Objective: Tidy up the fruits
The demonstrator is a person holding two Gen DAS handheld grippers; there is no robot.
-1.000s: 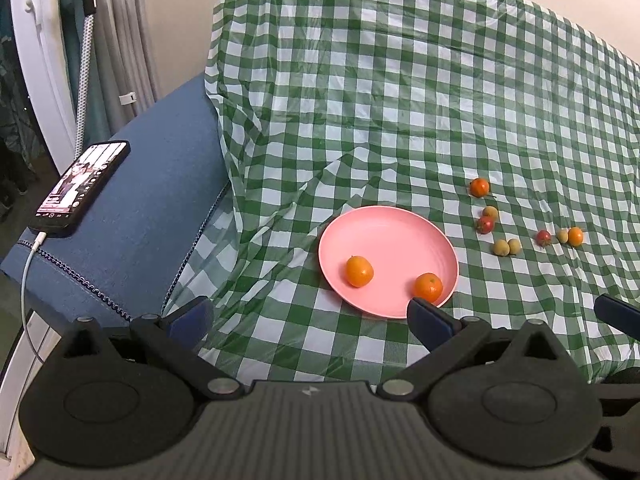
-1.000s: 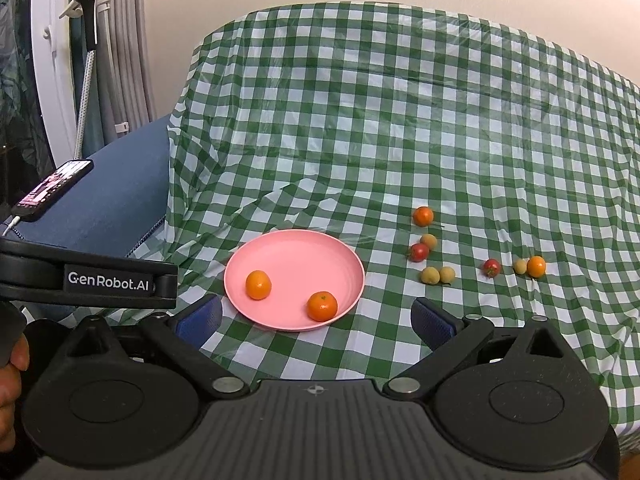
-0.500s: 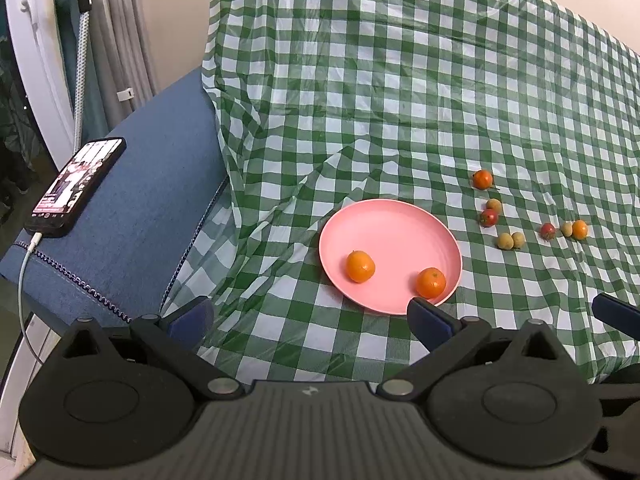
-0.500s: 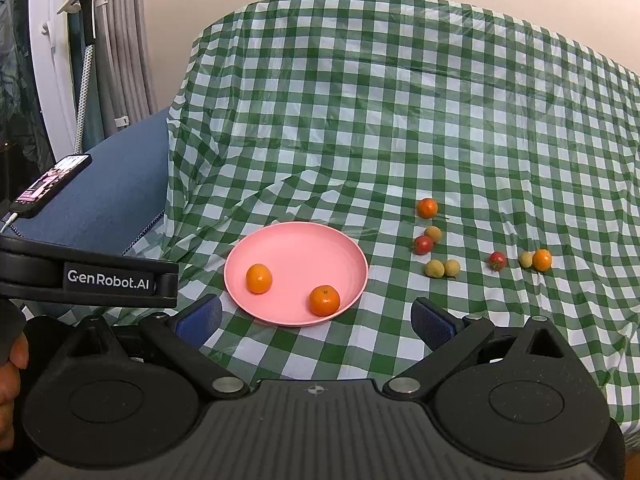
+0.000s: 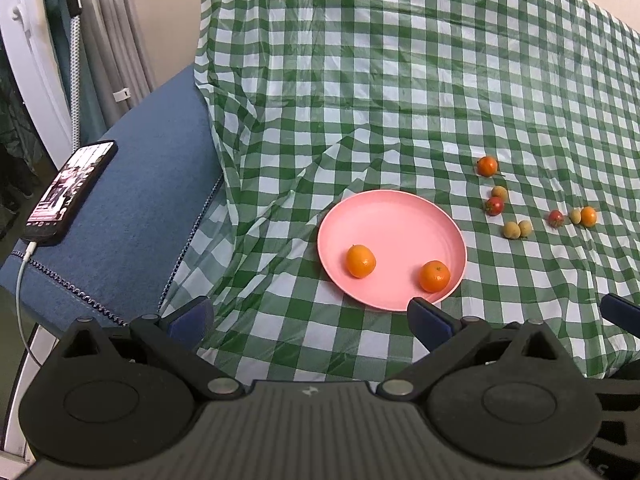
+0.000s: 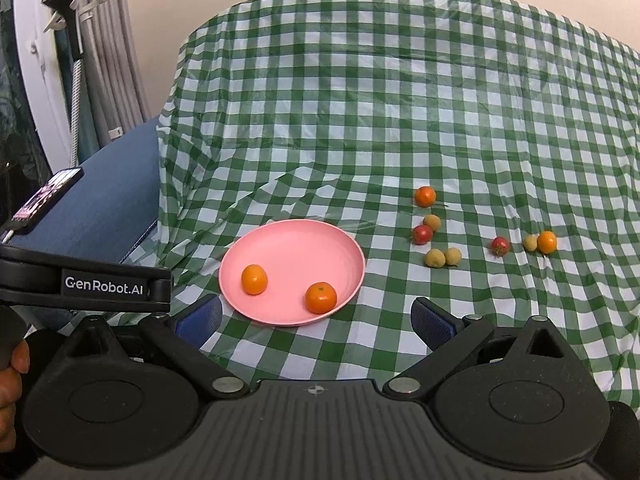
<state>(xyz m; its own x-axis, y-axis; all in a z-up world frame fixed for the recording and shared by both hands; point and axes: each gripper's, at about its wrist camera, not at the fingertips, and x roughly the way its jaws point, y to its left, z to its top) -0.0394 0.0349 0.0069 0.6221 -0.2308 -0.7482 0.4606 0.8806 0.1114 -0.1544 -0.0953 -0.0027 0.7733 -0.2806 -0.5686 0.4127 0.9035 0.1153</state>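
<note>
Two oranges on the pink plate, small fruits loose on the checked cloth.
Left gripper (image 5: pixel 308 320) and right gripper (image 6: pixel 316 320) hover near the pink plate (image 6: pixel 296 240), jaws wide and empty; two oranges (image 6: pixel 254 279) lie on it, small fruits (image 6: pixel 435 258) scattered right of it.

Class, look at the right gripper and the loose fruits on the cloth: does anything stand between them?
Nothing visible does. The right gripper hangs open above bare cloth; the loose fruits lie ahead to its right, and the pink plate sits off to the left of that path.
</note>
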